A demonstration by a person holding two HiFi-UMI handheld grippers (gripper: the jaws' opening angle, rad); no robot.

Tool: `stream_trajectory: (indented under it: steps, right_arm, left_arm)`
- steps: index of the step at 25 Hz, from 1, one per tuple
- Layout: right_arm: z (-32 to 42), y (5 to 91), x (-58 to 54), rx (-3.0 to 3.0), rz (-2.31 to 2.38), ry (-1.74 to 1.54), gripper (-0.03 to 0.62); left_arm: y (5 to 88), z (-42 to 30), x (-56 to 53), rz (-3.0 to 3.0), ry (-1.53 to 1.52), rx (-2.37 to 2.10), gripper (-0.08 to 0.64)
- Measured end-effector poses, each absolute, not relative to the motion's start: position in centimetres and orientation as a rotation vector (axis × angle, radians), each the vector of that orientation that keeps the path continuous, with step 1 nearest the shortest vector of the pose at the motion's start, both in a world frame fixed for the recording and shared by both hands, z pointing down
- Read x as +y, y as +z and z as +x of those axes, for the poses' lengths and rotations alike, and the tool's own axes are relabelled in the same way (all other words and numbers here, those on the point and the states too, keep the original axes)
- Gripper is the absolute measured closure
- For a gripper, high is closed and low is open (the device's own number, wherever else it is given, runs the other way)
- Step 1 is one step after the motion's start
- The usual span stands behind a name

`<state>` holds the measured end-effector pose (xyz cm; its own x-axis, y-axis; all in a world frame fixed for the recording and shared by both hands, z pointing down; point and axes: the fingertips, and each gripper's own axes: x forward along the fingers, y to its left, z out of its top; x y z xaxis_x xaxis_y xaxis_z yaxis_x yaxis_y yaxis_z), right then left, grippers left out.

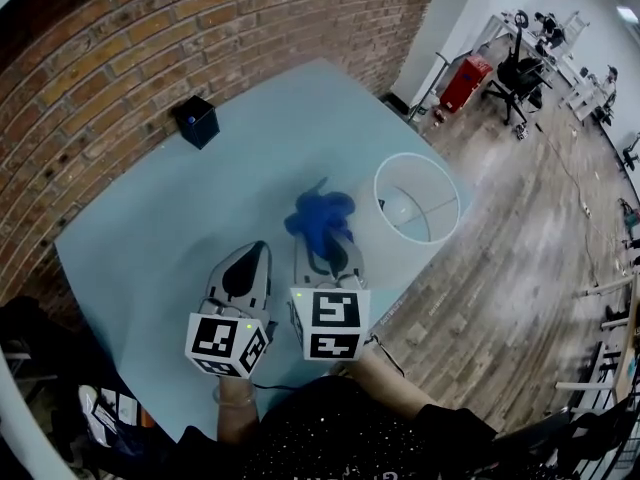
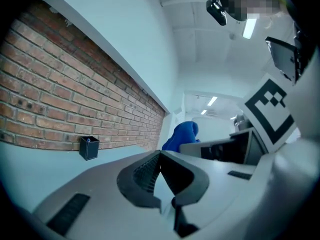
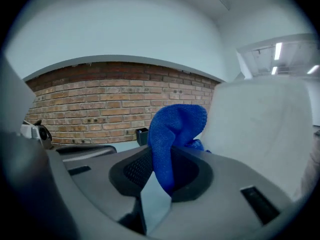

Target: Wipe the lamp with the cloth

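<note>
Right gripper (image 3: pixel 159 173) pinching blue cloth (image 3: pixel 175 129) — lamp (image 3: pixel 265 129) just beside, left gripper (image 2: pixel 160 156) closed, empty

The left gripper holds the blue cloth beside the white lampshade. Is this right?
No. The right gripper holds the blue cloth beside the white lampshade; the right gripper view shows it between the jaws. The left gripper is shut and empty.

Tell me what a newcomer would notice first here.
The bright blue cloth stands out most, pinched in the right tongs and bunched up above them. Just beside it, at the table's right edge, is the white lamp, seen from above with its bulb showing inside the shade. The left tongs are shut on nothing, and a small black box sits by the brick wall.
</note>
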<state>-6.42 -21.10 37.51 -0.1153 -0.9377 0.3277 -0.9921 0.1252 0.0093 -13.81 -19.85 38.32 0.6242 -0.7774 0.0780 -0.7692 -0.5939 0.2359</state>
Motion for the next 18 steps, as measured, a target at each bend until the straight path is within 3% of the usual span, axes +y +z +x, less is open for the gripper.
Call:
stream_trajectory:
  steps: [10,14,18]
  right_arm:
    - [-7.8,46.8,-17.5,-2.132,1.695,0.679,0.515]
    - [-7.8,43.5,-16.5,-2.247,1.64,0.634,0.515]
    - [-6.8,34.8,-16.0,-2.431,1.616,0.43,0.515]
  left_arm:
    - [42.3,-16.2,-18.5,2.482,0.051,-1.42,0.552]
    - [41.5,-15.9,-17.6,2.456,0.033,-1.476,0.552]
    - [39.1,-14.1,-16.8,2.507,0.007,-1.513,0.551]
